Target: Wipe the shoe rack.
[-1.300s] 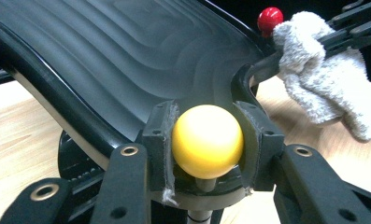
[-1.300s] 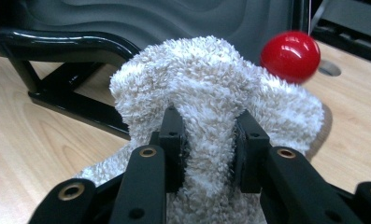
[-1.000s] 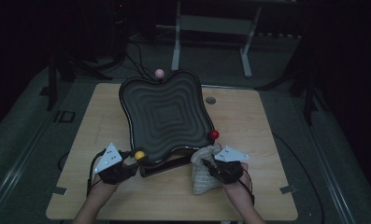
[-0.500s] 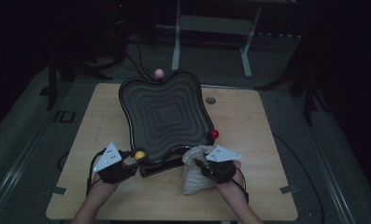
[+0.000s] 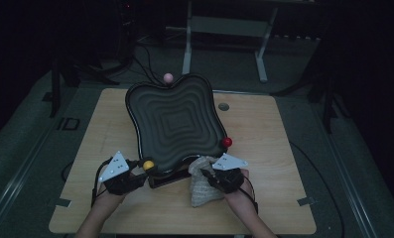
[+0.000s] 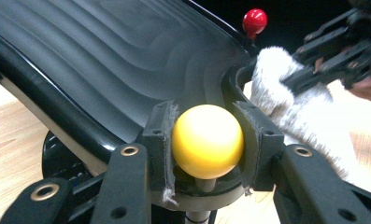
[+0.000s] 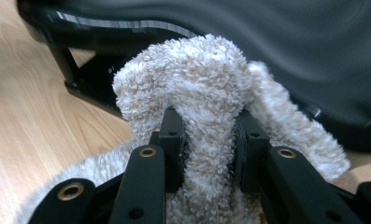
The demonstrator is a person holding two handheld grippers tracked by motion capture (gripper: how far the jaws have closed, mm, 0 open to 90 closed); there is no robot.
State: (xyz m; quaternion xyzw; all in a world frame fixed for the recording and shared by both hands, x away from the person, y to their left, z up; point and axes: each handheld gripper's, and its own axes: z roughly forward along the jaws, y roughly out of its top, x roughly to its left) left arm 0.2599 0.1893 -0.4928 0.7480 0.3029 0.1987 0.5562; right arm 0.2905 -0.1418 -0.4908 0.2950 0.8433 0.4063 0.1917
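Note:
A black wavy tray [image 5: 174, 116] stands tilted on a stand at the table's middle, with ball knobs at its corners. My left gripper [image 5: 137, 171] [image 6: 206, 140] is shut on the yellow knob [image 5: 148, 165] [image 6: 207, 141] at the tray's near left corner. A red knob [image 5: 227, 142] [image 6: 254, 19] marks the near right corner, a pink knob [image 5: 168, 77] the far edge. My right gripper [image 5: 208, 174] [image 7: 206, 140] is shut on a fluffy white cloth [image 5: 203, 186] [image 7: 206, 93], bunched between its jaws against the tray's near edge [image 7: 127, 28].
The wooden table [image 5: 264, 129] has bare surface left and right of the tray. A small round grey insert [image 5: 224, 106] sits in the tabletop at the far right of the tray. Dark floor, cables and a metal frame lie beyond the table.
My right gripper has carried the cloth leftward along the tray's near edge. The left gripper and the yellow knob have stayed put.

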